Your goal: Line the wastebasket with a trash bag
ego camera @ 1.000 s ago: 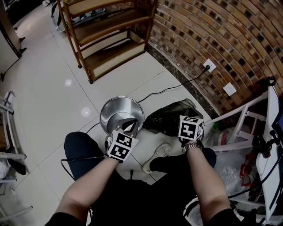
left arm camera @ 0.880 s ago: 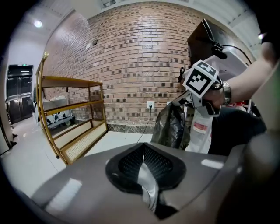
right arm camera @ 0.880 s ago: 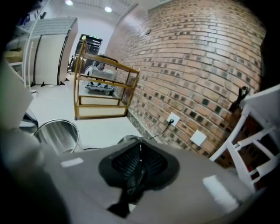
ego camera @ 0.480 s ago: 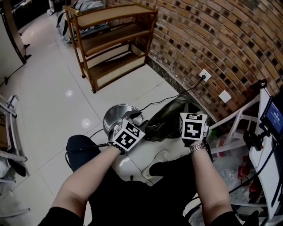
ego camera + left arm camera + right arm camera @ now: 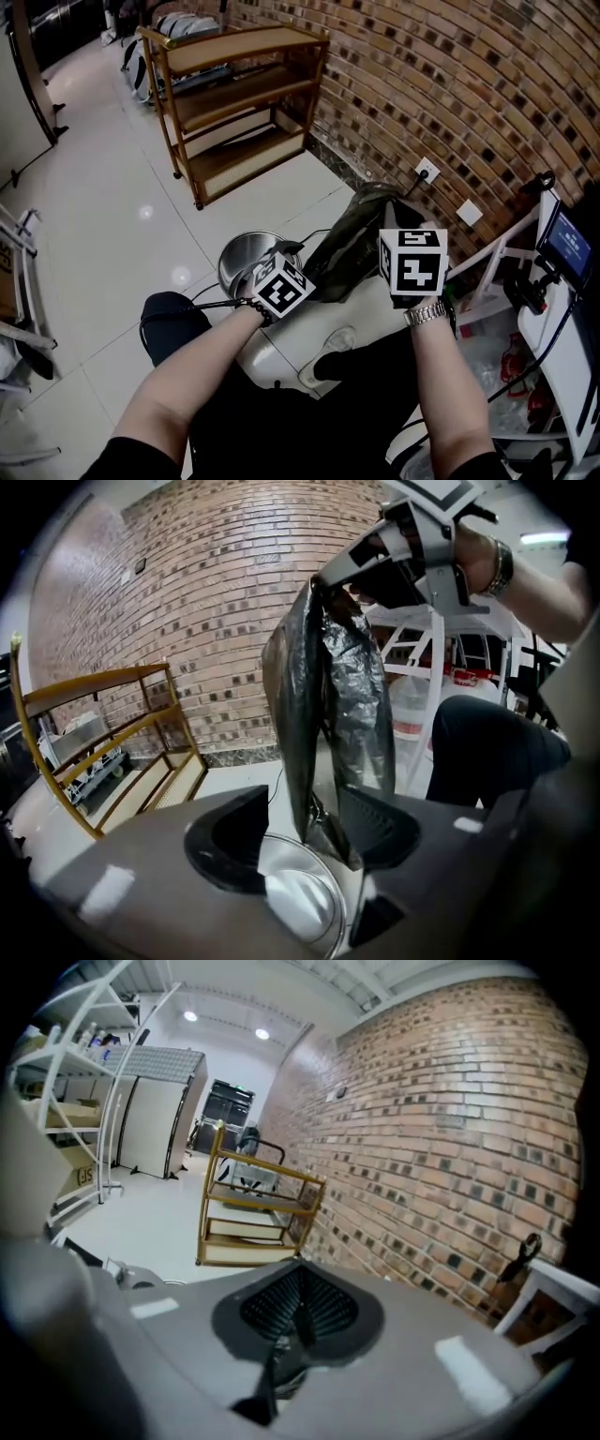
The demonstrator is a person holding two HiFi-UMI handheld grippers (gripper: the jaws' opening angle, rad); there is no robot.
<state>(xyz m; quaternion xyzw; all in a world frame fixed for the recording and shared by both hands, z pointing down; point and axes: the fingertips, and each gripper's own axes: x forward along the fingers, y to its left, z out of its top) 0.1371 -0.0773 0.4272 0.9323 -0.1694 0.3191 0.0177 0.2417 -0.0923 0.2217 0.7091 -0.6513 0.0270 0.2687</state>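
Note:
A dark trash bag [image 5: 349, 242] hangs long and crumpled from my right gripper [image 5: 295, 1321], which is shut on its top edge; a strip of film [image 5: 275, 1372] shows under the closed jaws. In the left gripper view that gripper [image 5: 323, 581] holds the bag [image 5: 328, 696] up high. My left gripper [image 5: 305, 836] sits lower, its jaws opening. The bag's lower end hangs between them, against the right pad [image 5: 380, 825], not pinched. The shiny metal wastebasket [image 5: 242, 260] stands on the floor just below the left gripper, its rim [image 5: 309, 907] visible between the jaws.
A wooden shelf unit [image 5: 234, 103] stands against the brick wall [image 5: 450, 84]. A cable [image 5: 323, 231] runs over the tiles toward a wall socket [image 5: 427, 172]. A white rack [image 5: 506, 272] with plastic bags is at the right. My knee [image 5: 169, 319] and shoe [image 5: 323, 361] are close below.
The right gripper rose, pulling the bag off the floor into a long hanging shape. The left gripper moved up and right from the wastebasket's rim and its jaws parted.

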